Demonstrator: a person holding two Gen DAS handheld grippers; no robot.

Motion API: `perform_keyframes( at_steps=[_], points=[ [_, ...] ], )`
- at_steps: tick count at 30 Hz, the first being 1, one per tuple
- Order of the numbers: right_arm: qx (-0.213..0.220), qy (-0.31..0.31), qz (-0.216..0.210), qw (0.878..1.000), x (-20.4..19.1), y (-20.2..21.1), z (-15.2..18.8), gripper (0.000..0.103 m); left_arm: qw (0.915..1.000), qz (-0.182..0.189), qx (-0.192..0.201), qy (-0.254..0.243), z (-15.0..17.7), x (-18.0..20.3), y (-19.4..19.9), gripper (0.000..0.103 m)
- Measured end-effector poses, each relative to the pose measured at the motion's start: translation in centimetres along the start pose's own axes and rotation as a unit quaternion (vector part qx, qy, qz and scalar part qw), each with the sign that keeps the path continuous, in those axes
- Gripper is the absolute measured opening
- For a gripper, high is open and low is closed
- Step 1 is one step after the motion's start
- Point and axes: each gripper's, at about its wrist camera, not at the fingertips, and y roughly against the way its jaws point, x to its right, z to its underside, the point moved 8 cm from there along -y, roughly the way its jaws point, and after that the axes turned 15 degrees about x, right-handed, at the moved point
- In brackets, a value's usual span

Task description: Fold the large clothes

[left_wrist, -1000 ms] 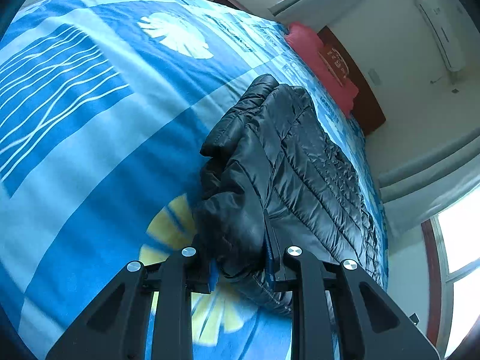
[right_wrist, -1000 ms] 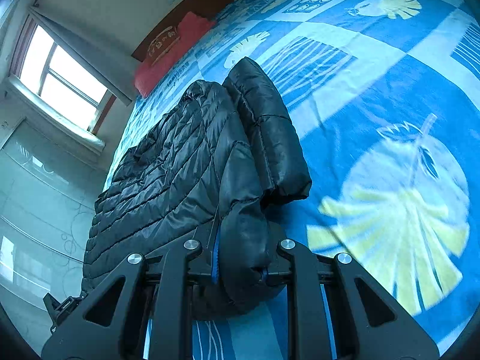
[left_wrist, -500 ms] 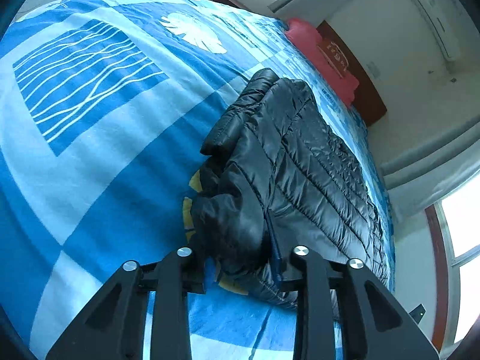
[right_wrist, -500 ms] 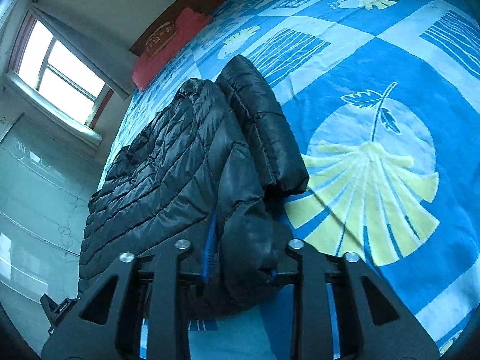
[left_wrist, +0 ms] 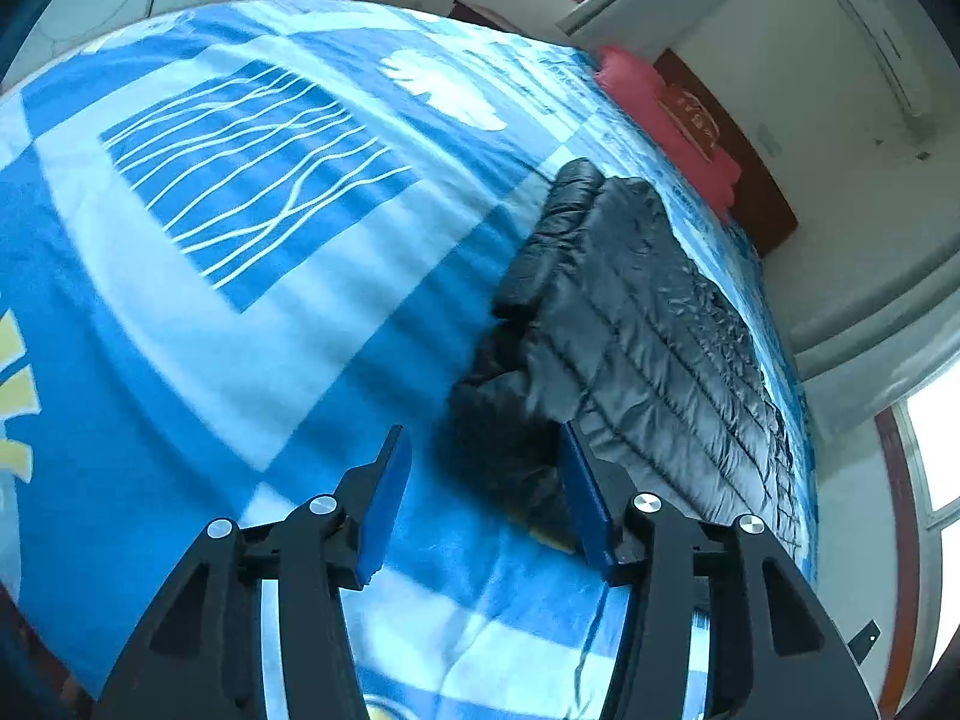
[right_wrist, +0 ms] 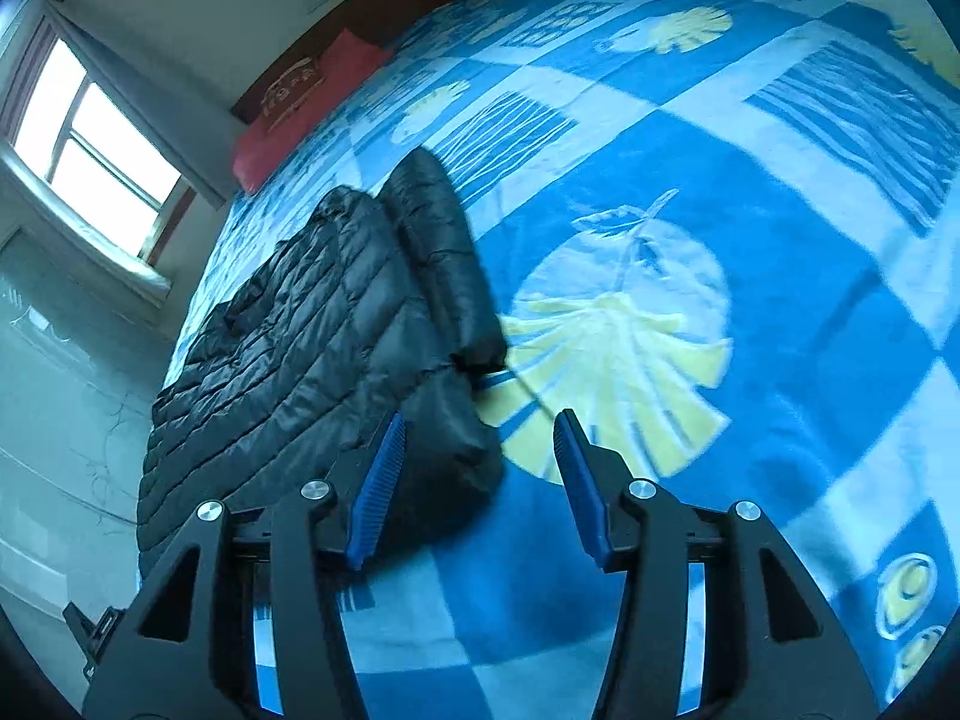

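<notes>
Blue patchwork bedding printed with pale leaves and wavy lines covers the bed [left_wrist: 252, 324], and it serves as the folding surface, broad enough for a bulky garment to lie flat.

Left gripper [left_wrist: 480, 492] hangs just above the covers with its blue pads spread; the jaws have just been opening, and the pads no longer press on anything. The near corner of the black puffer jacket [left_wrist: 636, 348] sits between them, close to the right pad, which suggests the corner has been let go so it can rest where it was laid. Right gripper [right_wrist: 477, 474] matches it: jaws just opened, pads parted, the jacket's near edge [right_wrist: 456, 438] lying by its left pad and bare bedding under the rest of the gap. Both point steeply down at the near end of the garment, one at each corner, likely because a wide hem needs two hands to carry it evenly.

Beyond the grippers the jacket stretches away toward the far end of the bed, quilted side up, with a sleeve [right_wrist: 444, 252] doubled along its right edge in the right wrist view, tucked in to keep the bundle narrow. Farther still, a red pillow [right_wrist: 312, 102] leans against the dark headboard [right_wrist: 384, 6], well apart from the jacket, and a bright window [right_wrist: 90, 138] lights the left wall.
</notes>
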Motion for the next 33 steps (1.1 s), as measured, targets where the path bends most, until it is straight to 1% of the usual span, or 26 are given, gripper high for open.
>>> perform_keyframes(
  at_steps=[2,3,4,6,7,11,12,13,15,17,19,23,26,28,31,32,33],
  points=[
    [0.017,0.028,0.024,0.999,-0.3,0.9,-0.7,0.051,0.9999,-0.008,-0.001,-0.007,0.0,-0.6,0.4,0.052],
    [0.024,0.041,0.025,0.999,-0.9,1.3,-1.0,0.051,0.9997,-0.022,0.004,-0.009,-0.1,-1.0,0.7,0.052],
    [0.027,0.049,0.022,0.998,-1.5,1.6,-1.2,0.050,0.9993,-0.032,0.006,-0.016,-0.1,-1.3,1.0,0.052],
    [0.031,0.065,0.009,0.997,-3.1,2.0,-1.4,0.049,0.9990,-0.037,0.012,-0.025,-0.5,-1.8,1.7,0.052],
    [0.028,0.076,-0.003,0.997,-4.4,2.1,-1.3,0.049,0.9988,-0.038,0.013,-0.028,-0.7,-1.9,1.8,0.052],
    [-0.002,0.117,-0.042,0.992,-9.1,0.9,0.7,0.049,0.9983,-0.025,0.008,-0.051,-1.8,-1.3,1.9,0.053],
    [-0.009,0.128,-0.046,0.991,-10.1,0.3,1.2,0.049,0.9978,-0.024,0.004,-0.062,-2.1,-1.1,1.6,0.056],
    [-0.025,0.144,-0.054,0.988,-11.7,-0.7,2.2,0.049,0.9973,-0.024,-0.001,-0.070,-2.2,-0.8,1.3,0.059],
    [-0.047,0.159,-0.070,0.984,-14.1,-2.3,3.6,0.049,0.9964,-0.020,-0.013,-0.082,-2.5,-0.3,0.5,0.059],
    [-0.059,0.174,-0.080,0.980,-16.4,-3.6,4.5,0.049,0.9958,-0.017,-0.016,-0.089,-3.0,0.3,-0.1,0.059],
    [-0.061,0.184,-0.088,0.977,-18.6,-4.6,5.1,0.049,0.9956,-0.011,-0.013,-0.092,-3.6,0.9,-0.6,0.059],
    [-0.056,0.206,-0.103,0.972,-23.0,-6.8,5.7,0.049,0.9977,0.004,-0.009,-0.067,-4.5,1.8,-1.7,0.059],
    [-0.053,0.219,-0.107,0.968,-25.1,-8.1,6.3,0.049,0.9992,0.015,-0.009,-0.035,-5.2,2.5,-2.9,0.059],
    [-0.063,0.230,-0.099,0.966,-25.7,-9.7,7.1,0.048,0.9995,0.024,-0.010,-0.018,-5.6,3.2,-3.9,0.059],
    [-0.098,0.242,-0.068,0.963,-25.0,-12.2,9.1,0.048,0.9993,0.034,-0.013,-0.005,-6.2,4.1,-5.3,0.060],
    [-0.095,0.246,-0.065,0.962,-24.8,-12.6,9.4,0.048,0.9992,0.037,-0.016,0.001,-6.3,4.4,-6.0,0.060],
    [-0.093,0.248,-0.064,0.962,-24.6,-12.7,9.6,0.048,0.9991,0.037,-0.019,0.006,-6.5,4.6,-6.7,0.063]
  ],
)
